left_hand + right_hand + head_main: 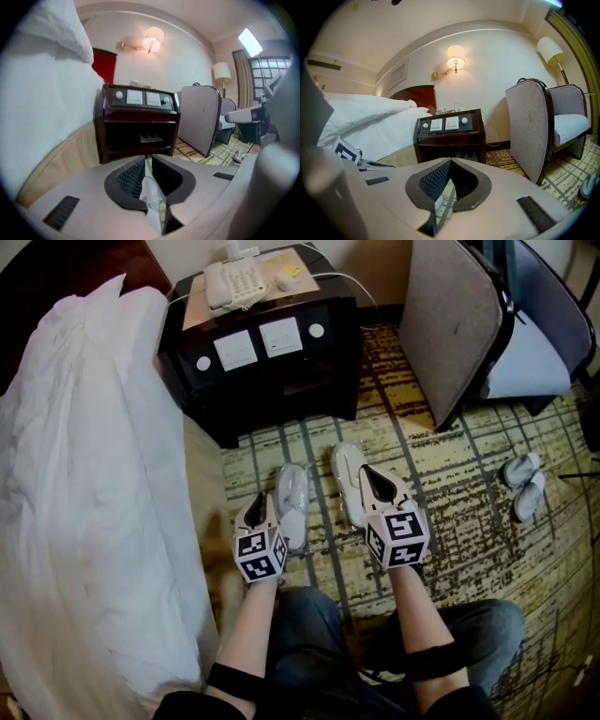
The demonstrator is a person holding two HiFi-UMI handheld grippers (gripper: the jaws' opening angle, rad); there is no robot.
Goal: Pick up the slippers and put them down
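Two white slippers in clear wrap are on the patterned carpet in front of my knees. My left gripper [261, 500] is beside the left slipper [292, 504]. In the left gripper view its jaws [148, 164] are shut on a thin white wrapped edge of that slipper [153, 199], which hangs between the pads. My right gripper [374, 474] is at the right slipper [348, 480]. In the right gripper view its jaws [449, 163] are shut on a thin pale edge of the slipper [438, 202].
A dark nightstand [267, 352] with a white telephone [234, 282] stands ahead. The white bed [94, 474] runs along the left, and an armchair [464, 324] stands at the right. Another pair of slippers [523, 486] lies on the carpet at far right.
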